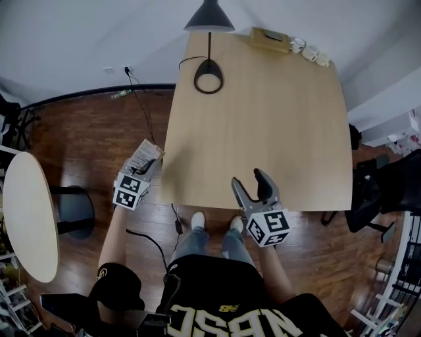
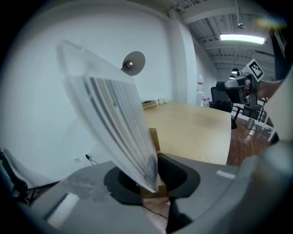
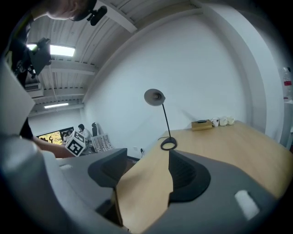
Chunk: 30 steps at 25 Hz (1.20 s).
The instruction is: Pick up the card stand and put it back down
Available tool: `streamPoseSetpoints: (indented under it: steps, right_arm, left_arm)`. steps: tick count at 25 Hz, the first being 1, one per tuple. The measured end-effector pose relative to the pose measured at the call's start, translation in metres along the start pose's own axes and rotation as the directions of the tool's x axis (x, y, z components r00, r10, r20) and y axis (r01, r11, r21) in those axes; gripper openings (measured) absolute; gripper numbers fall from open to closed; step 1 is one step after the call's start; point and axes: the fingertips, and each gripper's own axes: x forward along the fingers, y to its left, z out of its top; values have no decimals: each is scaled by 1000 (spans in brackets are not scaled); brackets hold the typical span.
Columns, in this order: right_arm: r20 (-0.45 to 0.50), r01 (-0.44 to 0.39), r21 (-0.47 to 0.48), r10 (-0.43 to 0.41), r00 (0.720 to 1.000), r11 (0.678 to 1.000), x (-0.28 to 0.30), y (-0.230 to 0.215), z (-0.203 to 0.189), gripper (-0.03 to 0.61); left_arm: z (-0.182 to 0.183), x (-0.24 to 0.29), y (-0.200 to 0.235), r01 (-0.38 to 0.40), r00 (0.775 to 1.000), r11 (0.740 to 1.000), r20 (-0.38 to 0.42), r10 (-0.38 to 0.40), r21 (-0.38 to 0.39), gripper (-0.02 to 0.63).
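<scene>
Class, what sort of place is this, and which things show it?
Probably an office or meeting room: a large wooden table with a desk lamp, an office chair beside it, and a strip light overhead.

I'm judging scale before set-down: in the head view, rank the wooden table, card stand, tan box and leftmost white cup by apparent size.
1. wooden table, by far.
2-3. card stand and tan box look alike; the stand is nearer the camera, so unranked.
4. leftmost white cup.
</scene>
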Motion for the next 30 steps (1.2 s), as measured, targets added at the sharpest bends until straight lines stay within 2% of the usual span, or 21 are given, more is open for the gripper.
streamPoseSetpoints:
  steps: [4, 7, 11, 14, 16, 18, 20, 22, 23, 25, 27, 29, 30]
  right_arm:
    - [-43, 37, 19, -36, 998, 999, 8, -11, -28, 288]
    - [-85, 57, 34, -54, 995, 998, 13, -22, -56, 288]
    - [-122, 70, 37, -65, 990, 997, 13, -34, -80, 288]
    - [-126, 84, 56, -76, 989, 995, 15, -40, -89, 288]
    - [-131, 94, 63, -85, 988, 994, 17, -41, -94, 288]
    - [-135, 100, 65, -90, 987, 993, 17, -42, -99, 288]
    - [-137, 101, 62, -92, 986, 993, 16, -45, -103, 288]
    - [-139, 105, 60, -96, 986, 993, 13, -48, -106, 288]
    - [-141, 108, 59, -98, 985, 992, 11, -48, -107, 288]
    - [-144, 112, 55, -103, 984, 992, 8, -48, -110, 288]
    - [-144, 112, 53, -103, 984, 992, 5, -47, -111, 288]
    - [-136, 101, 55, -93, 986, 993, 6, -44, -109, 288]
    - [-129, 93, 53, -86, 988, 994, 6, -41, -107, 288]
  left_arm:
    - [-15, 28, 38, 101, 994, 989, -39, -97, 112, 98]
    - [-9, 51, 41, 236, 972, 945, -33, -235, 226, 95]
    - [10, 96, 11, 383, 918, 862, -34, -395, 331, 94]
    - [17, 136, -18, 461, 876, 805, -50, -479, 373, 94]
    - [17, 157, -44, 518, 841, 762, -65, -538, 390, 94]
    - [18, 172, -72, 572, 799, 712, -79, -597, 408, 95]
    - [16, 184, -102, 619, 756, 651, -109, -645, 440, 95]
    - [9, 193, -126, 648, 729, 600, -153, -668, 468, 97]
    - [6, 196, -133, 654, 726, 594, -166, -668, 468, 101]
    - [5, 202, -136, 651, 736, 618, -168, -655, 441, 107]
    - [6, 205, -132, 636, 757, 657, -164, -632, 404, 144]
    - [4, 204, -123, 607, 788, 706, -160, -595, 365, 239]
    - [3, 201, -116, 583, 808, 737, -150, -570, 342, 263]
